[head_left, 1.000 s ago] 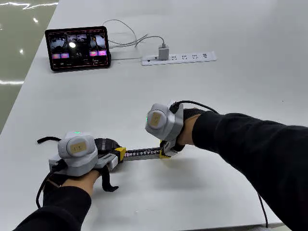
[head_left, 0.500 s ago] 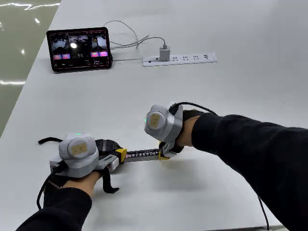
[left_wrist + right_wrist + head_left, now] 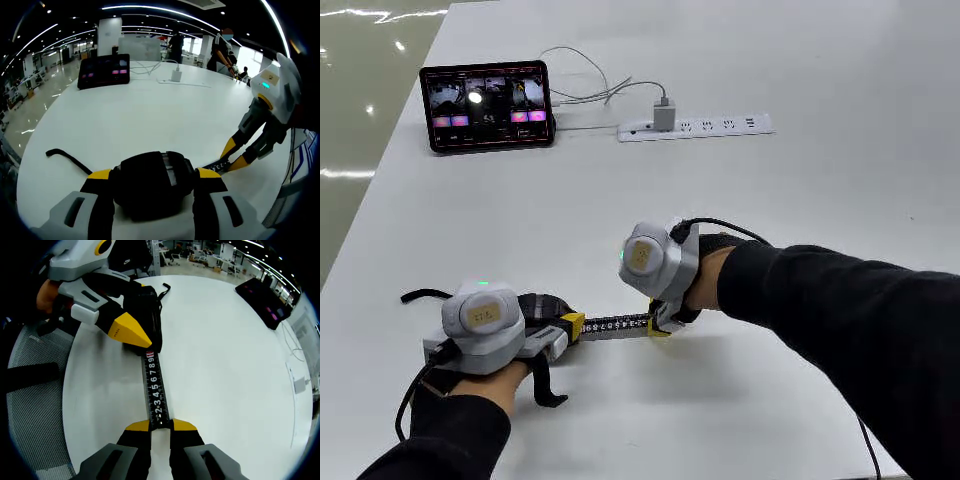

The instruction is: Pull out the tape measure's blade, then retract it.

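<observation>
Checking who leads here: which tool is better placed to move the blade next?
Right. The right tool is shut on the blade tip, so it can probably pull or feed it; the left tool clamps the case, anchoring it.

Black tape measure (image 3: 152, 182) with trailing strap (image 3: 67, 156), by the white table's (image 3: 770, 200) near edge, blade (image 3: 156, 390) out a short way, seemingly flat on that table, digits one to nine showing
</observation>
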`<state>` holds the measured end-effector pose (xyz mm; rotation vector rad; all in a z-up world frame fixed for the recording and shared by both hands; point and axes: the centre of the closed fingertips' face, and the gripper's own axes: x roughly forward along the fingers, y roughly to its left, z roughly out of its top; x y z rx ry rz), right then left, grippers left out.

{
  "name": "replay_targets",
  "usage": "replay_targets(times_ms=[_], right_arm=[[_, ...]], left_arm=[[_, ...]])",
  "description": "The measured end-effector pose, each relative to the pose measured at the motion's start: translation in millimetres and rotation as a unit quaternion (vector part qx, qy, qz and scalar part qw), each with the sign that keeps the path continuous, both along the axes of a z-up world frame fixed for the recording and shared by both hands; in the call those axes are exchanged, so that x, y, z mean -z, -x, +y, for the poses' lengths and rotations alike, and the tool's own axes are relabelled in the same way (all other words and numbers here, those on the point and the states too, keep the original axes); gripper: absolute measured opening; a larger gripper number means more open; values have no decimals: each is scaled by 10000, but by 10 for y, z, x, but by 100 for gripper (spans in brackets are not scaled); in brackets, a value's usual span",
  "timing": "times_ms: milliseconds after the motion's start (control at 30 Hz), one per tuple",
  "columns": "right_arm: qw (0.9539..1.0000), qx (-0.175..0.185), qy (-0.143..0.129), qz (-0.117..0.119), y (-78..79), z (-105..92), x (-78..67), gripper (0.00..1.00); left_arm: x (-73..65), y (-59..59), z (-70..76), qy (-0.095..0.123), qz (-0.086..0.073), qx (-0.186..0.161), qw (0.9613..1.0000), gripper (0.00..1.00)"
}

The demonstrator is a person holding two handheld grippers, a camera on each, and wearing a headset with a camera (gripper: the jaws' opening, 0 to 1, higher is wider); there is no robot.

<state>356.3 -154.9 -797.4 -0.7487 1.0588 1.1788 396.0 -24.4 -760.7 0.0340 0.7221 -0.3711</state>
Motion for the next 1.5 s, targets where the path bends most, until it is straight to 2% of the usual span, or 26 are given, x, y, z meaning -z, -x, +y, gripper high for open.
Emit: replay_targets(times_ms=[400, 1500], right_arm=[[9999, -5, -165, 40, -7, 34, -10, 9], [9991, 54, -409, 40, -17, 141, -19, 10]], left_arm=[[-7, 2, 9, 99, 0, 29, 9999, 58], [-4, -2, 3, 130, 50, 37, 9999, 58]])
